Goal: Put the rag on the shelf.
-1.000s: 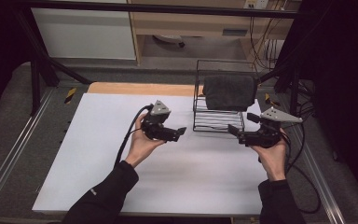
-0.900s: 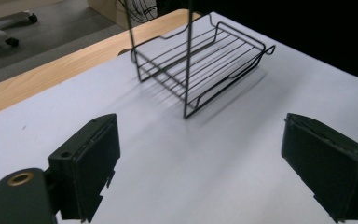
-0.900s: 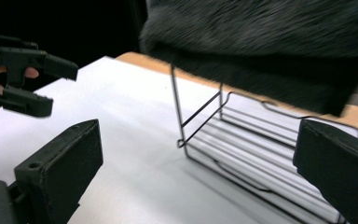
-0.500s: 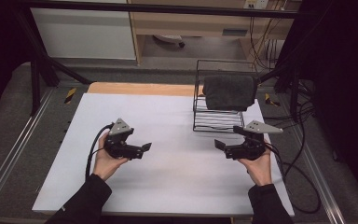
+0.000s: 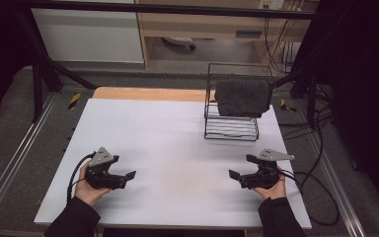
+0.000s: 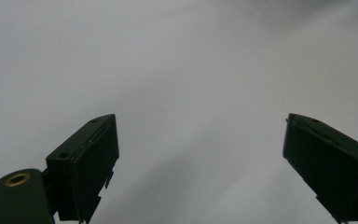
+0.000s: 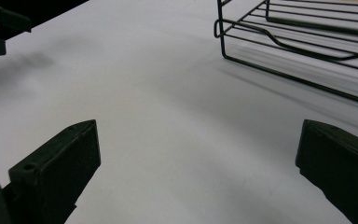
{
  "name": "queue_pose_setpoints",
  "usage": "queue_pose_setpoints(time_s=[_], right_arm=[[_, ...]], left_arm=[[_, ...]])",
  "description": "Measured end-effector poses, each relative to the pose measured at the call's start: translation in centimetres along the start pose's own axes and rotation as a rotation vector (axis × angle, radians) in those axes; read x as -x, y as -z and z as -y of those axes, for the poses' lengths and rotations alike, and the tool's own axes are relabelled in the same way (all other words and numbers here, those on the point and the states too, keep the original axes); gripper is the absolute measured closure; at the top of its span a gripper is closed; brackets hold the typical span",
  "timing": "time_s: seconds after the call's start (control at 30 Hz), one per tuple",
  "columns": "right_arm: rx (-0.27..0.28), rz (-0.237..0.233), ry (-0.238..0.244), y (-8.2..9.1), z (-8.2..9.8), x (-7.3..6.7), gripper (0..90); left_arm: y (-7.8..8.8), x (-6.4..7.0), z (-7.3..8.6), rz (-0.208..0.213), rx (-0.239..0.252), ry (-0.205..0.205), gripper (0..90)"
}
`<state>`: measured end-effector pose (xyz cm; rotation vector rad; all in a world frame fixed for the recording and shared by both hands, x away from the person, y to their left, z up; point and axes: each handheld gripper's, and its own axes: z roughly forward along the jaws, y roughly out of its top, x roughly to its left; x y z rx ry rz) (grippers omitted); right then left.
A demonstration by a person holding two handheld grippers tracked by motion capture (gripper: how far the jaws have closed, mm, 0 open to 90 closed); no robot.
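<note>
The left gripper (image 5: 128, 176) sits low over the near left part of the flat white surface (image 5: 177, 133), held in the person's left hand (image 5: 86, 190), with its jaws spread wide and nothing between them. In the left gripper view its jaws frame only bare white board (image 6: 177, 84).

The right gripper (image 5: 238, 174) hangs over the near right part of the surface, close to the right edge, held by the right hand (image 5: 271, 190). Its jaws are also spread wide and hold nothing. The two grippers point toward each other, well apart, with a broad bare stretch of board between them.

The black wire rack (image 5: 231, 126) stands at the far right of the surface, near the right edge and just short of the strip of bare wood (image 5: 148, 94) along the far edge. A dark grey folded cloth (image 5: 242, 97) is draped over the rack's upper part. Rack and cloth lie well beyond the right gripper and farther still from the left. In the right gripper view the rack's lower wires (image 7: 303, 42) cross the upper right, apart from the jaws, with open board before them.

Black cables (image 5: 316, 182) trail off the right edge onto the grey floor.
</note>
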<state>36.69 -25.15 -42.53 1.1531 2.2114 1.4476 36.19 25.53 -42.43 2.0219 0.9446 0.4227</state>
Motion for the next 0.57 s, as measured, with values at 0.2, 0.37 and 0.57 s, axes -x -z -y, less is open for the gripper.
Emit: queue_pose_setpoints(time_s=[0.2,0.37,0.57], right_arm=[[0.002,-0.008,-0.011,0.7,1.7,0.7,0.4],[0.006,-0.005,-0.009,1.0,2.2,0.9,0.4],[-0.022,0.001,0.001,0.6,2.5,0.9,0.3]], left_arm=[[0.3,-0.7,1.6,-0.011,-0.018,0.016,10.4],[0.1,-1.1,2.3,-0.026,-0.036,0.014,10.4],[0.0,-0.9,2.3,-0.035,-0.042,-0.002,10.4]])
